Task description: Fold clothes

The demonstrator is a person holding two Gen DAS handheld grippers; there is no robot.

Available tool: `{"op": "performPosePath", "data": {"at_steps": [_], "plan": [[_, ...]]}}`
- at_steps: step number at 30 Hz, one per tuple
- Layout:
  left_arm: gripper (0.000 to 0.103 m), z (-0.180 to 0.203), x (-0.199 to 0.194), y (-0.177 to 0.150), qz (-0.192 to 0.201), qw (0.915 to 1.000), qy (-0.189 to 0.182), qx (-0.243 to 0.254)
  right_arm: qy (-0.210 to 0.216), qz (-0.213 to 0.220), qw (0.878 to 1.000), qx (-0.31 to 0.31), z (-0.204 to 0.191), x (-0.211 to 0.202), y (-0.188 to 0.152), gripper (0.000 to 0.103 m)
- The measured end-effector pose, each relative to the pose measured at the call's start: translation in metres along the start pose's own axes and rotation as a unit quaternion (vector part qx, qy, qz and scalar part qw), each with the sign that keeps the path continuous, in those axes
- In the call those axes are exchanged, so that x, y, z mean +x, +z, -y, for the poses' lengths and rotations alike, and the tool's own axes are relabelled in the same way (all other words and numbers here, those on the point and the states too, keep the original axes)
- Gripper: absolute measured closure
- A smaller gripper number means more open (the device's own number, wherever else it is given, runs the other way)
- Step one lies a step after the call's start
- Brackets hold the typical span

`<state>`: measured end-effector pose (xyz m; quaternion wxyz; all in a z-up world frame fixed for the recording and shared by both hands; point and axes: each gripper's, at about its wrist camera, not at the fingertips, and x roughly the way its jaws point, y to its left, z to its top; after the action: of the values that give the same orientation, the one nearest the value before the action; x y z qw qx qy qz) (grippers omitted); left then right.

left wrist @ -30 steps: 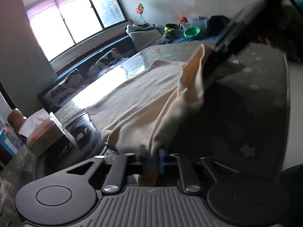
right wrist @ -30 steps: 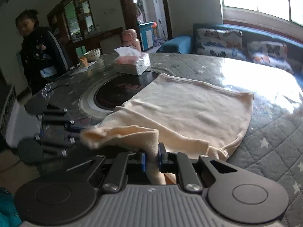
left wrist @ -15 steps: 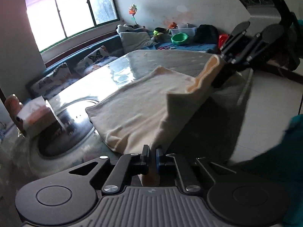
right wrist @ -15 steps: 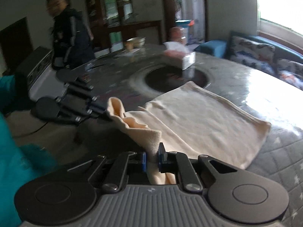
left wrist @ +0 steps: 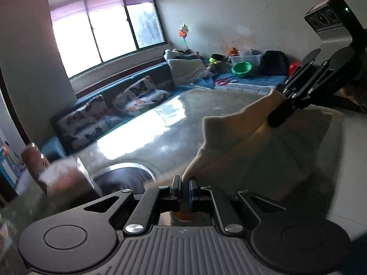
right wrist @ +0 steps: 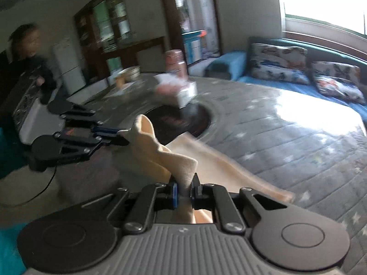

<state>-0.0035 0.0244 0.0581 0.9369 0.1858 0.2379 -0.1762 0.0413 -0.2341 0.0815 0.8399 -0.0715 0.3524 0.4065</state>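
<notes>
Left gripper [left wrist: 184,191]: reached forward low over the table's near edge, jaws pressed together on a corner of the cream cloth [left wrist: 243,146]; seen from the right wrist view it lay level, fingers pointing right.
Right gripper [right wrist: 183,193]: clamped on another corner of the cloth, fabric bunched up between its blue-padded fingers [right wrist: 174,193]; in the left wrist view it came in from the upper right, angled downward.
Cloth: stretched between the two grippers and raised off the surface at the held edge (its far part trailed onto the table and was blurred).
Table [right wrist: 286,137]: grey quilted cover with stars, a dark round inset [right wrist: 181,123] in the middle.
Tissue box [right wrist: 179,90]: stood just beyond the inset, blurred.
Sofa [right wrist: 305,68]: behind the table under the window, with butterfly cushions.
Person [right wrist: 29,52]: stood at far left, blurred.
</notes>
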Motion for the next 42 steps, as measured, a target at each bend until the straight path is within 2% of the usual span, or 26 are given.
{"op": "performPosePath", "data": {"at_steps": [5,7,10,13,14,15,17,19,22,26,28,30,33,38,42], "plan": [[0.094,-0.011,0.082,0.009,-0.034,0.9988,0.027,-0.023,-0.049,0.006,0.997,0.056,0.047,0.047,0.015,0.093],[0.089,-0.015,0.104,0.003,-0.049,0.9972,0.044,-0.036,-0.069,0.008,0.995,0.079,0.065,0.066,0.021,0.083],[0.082,-0.025,0.109,-0.007,-0.057,0.9944,0.064,-0.062,-0.113,0.011,0.990,0.087,0.076,0.081,0.012,0.079],[0.068,-0.035,0.096,-0.017,-0.054,0.9918,0.084,-0.080,-0.139,0.030,0.986,0.090,0.078,0.071,0.006,0.070],[0.060,-0.039,0.090,-0.020,-0.051,0.9910,0.091,-0.084,-0.149,0.039,0.984,0.092,0.076,0.065,0.005,0.069],[0.057,-0.042,0.082,-0.023,-0.047,0.9901,0.094,-0.093,-0.148,0.045,0.984,0.085,0.072,0.060,0.004,0.069],[0.056,-0.043,0.067,-0.026,-0.042,0.9893,0.078,-0.116,-0.138,0.051,0.987,0.069,0.061,0.054,0.004,0.069],[0.050,-0.041,0.057,-0.031,-0.047,0.9879,0.052,-0.138,-0.109,0.033,0.992,0.057,0.050,0.060,0.009,0.069],[0.048,-0.032,0.047,-0.039,-0.065,0.9852,0.029,-0.156,-0.070,0.012,0.997,0.044,0.032,0.078,0.019,0.070],[0.051,-0.029,0.048,-0.054,-0.096,0.9772,0.024,-0.188,-0.062,0.004,0.998,0.017,0.011,0.104,0.024,0.070],[0.065,-0.030,0.049,-0.061,-0.100,0.9736,0.015,-0.205,-0.070,0.012,0.997,0.010,0.002,0.108,0.021,0.070],[0.079,-0.026,0.046,-0.063,-0.097,0.9741,0.011,-0.204,-0.082,0.017,0.996,-0.006,-0.008,0.105,0.014,0.070],[0.092,-0.022,0.037,-0.064,-0.090,0.9767,0.006,-0.195,-0.090,0.018,0.996,-0.021,-0.021,0.096,-0.001,0.070],[0.096,-0.034,0.006,-0.079,-0.100,0.9628,-0.037,-0.248,-0.053,-0.016,0.998,-0.006,-0.035,0.092,-0.028,0.068],[0.095,-0.028,-0.019,-0.093,-0.124,0.9652,-0.037,-0.227,0.000,-0.044,0.998,-0.040,-0.060,0.084,-0.033,0.068]]}}
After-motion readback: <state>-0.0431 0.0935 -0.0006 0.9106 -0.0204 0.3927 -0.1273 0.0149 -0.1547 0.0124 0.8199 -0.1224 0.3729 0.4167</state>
